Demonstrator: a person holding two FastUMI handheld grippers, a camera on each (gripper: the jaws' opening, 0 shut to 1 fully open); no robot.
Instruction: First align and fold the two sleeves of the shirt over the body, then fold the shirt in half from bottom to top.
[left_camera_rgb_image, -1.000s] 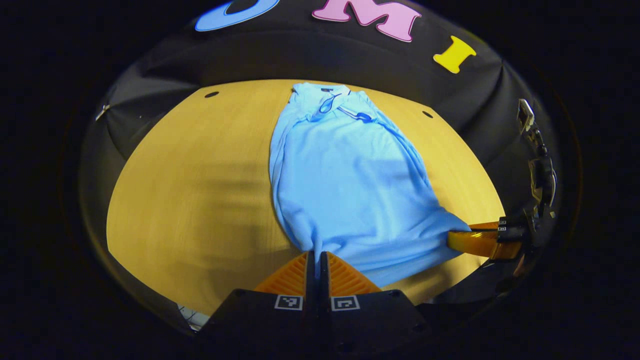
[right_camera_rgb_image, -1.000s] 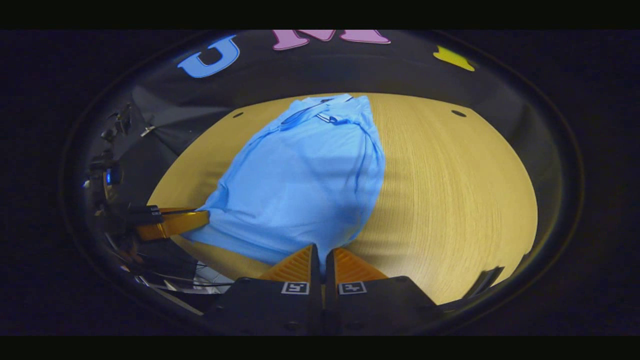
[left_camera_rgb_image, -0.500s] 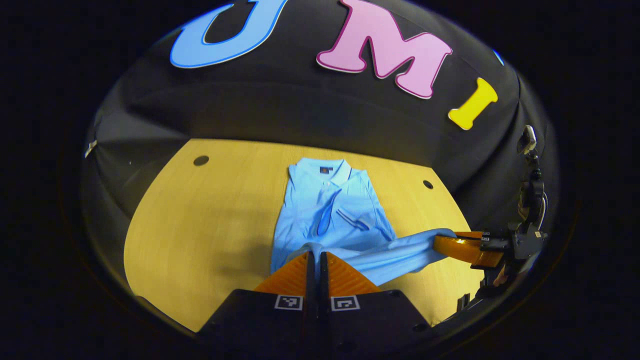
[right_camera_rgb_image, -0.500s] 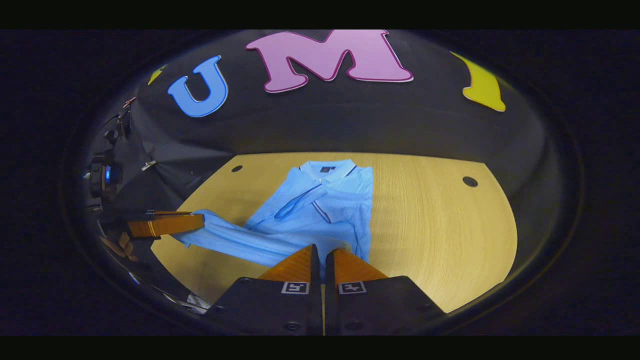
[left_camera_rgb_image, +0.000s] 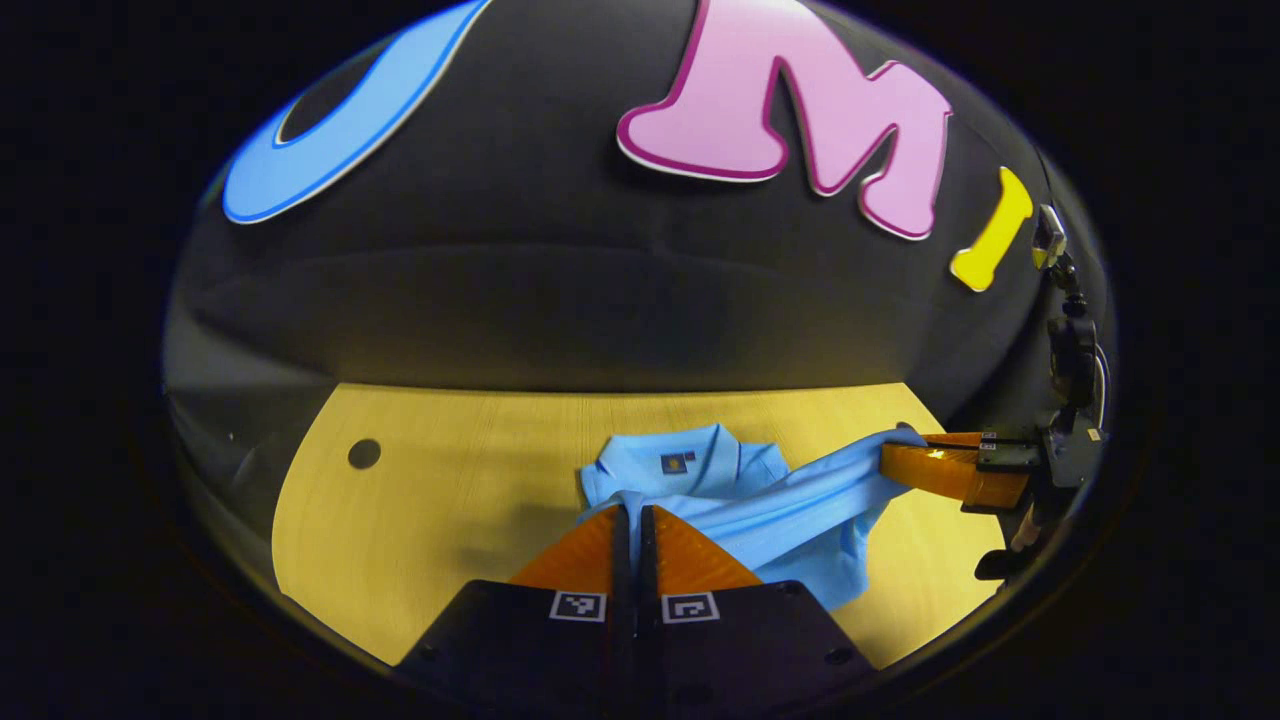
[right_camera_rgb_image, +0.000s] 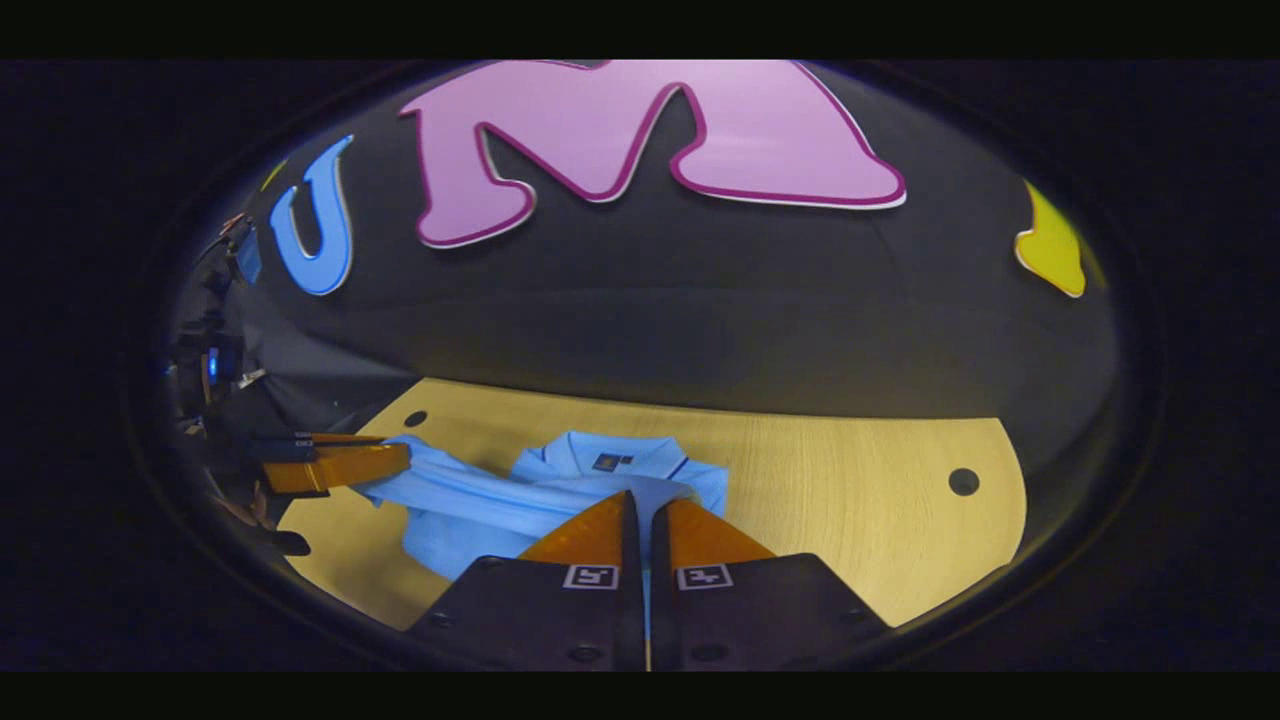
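As you look along your left gripper (left_camera_rgb_image: 632, 520) in the left gripper view, its two fingers stand pressed together with a fold of the light blue shirt (left_camera_rgb_image: 790, 520) pinched between them at the tips; so the left is clenched on the shirt's hem. Left of it lies bare wooden table (left_camera_rgb_image: 440, 500) with a dark round hole (left_camera_rgb_image: 364, 453) near the far edge; at centre the shirt's collar (left_camera_rgb_image: 690, 462) sits flat on the wood, facing the black cloth wall (left_camera_rgb_image: 560, 300); the raised hem stretches as a taut band from your left gripper's tips across to the right, above the collar area and off the table; at the right edge your right gripper (left_camera_rgb_image: 895, 462) bites the other end of that band, fingers closed on the cloth.

In the right gripper view, your left gripper (right_camera_rgb_image: 395, 462) shows at the left margin, gripping its end of the hem; the shirt (right_camera_rgb_image: 470, 520) lies below and beside it on the table (right_camera_rgb_image: 850, 520), collar (right_camera_rgb_image: 610, 462) toward the wall (right_camera_rgb_image: 700, 320); the lifted hem runs rightward into your right gripper (right_camera_rgb_image: 645, 510) at bottom centre, whose fingers are clamped shut with cloth caught between them; farther right the wood is bare but for one hole (right_camera_rgb_image: 963, 481); the sleeves are hidden under the raised cloth, so you cannot tell how they lie.
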